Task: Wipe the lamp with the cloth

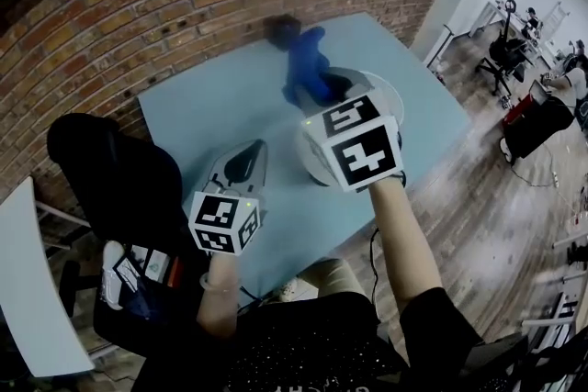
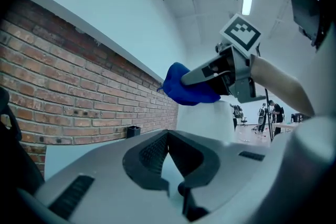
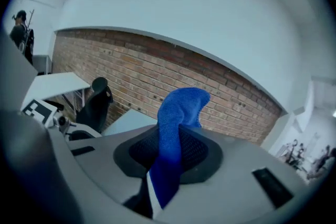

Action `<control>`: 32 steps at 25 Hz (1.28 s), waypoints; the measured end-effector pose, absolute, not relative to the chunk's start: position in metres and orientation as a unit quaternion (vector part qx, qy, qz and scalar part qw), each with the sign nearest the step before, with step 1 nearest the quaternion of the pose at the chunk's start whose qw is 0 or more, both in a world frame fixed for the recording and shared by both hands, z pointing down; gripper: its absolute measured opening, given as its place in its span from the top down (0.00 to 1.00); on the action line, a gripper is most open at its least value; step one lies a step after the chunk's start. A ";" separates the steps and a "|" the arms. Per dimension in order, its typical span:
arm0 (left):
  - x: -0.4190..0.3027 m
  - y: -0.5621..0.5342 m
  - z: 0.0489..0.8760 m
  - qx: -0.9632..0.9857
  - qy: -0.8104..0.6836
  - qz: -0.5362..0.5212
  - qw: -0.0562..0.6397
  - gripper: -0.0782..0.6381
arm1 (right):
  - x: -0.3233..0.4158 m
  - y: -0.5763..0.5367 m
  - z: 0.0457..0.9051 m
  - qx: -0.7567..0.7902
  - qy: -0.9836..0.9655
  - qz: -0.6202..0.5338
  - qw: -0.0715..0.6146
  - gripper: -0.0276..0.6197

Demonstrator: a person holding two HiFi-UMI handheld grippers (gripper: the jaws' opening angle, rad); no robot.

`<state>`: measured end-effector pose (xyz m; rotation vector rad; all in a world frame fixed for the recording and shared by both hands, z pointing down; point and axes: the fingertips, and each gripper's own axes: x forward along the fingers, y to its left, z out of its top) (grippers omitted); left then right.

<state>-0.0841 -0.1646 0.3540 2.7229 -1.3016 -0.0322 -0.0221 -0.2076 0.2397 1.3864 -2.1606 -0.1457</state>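
**Head view.**
- Table (image 1: 211,110): pale blue, set against a brick wall (image 1: 184,5). A black chair (image 1: 110,170) stands at its left.
- Lamp (image 1: 384,96): white and round, on the table's right half. I see it mostly covered by my right tool.
- Right gripper (image 1: 323,89): above the lamp, with a blue cloth (image 1: 306,60) sticking out past its tip toward the wall.
- Left gripper (image 1: 250,156): low over the table, just left of the lamp and apart from it.

**Left gripper view.**
- Jaws: I read the tips as drawn together in a narrow V, with nothing between them and only table showing through the gap.
- Ahead: the lamp's white body. The cloth is at its top, pinched in the right gripper, which reaches in from the right. I cannot tell whether the cloth touches the lamp.

**Right gripper view.**
- Jaws: clenched on the cloth. One fold stands up beyond the tips and the other end hangs down between the pads.
- Behind: the brick wall, the chair and a table edge.
- Far left: the left gripper's marker cube.
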 end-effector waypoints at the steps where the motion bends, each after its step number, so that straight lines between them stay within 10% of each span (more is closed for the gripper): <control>1: -0.086 -0.164 0.354 0.900 -0.432 -0.011 0.062 0.88 | -0.023 -0.206 0.244 0.533 -0.791 -0.071 0.291 0.82; 9: -0.108 -0.161 0.359 0.892 -0.447 0.000 0.064 0.88 | -0.029 -0.206 0.269 0.634 -0.710 -0.092 0.293 0.82; 25: -0.133 -0.155 0.389 0.881 -0.466 0.046 0.070 0.88 | -0.023 -0.219 0.331 0.759 -0.645 0.061 0.067 0.82; 32: -0.149 -0.155 0.411 0.873 -0.476 0.060 0.088 0.88 | -0.051 -0.225 0.414 0.704 -0.689 0.117 0.126 0.82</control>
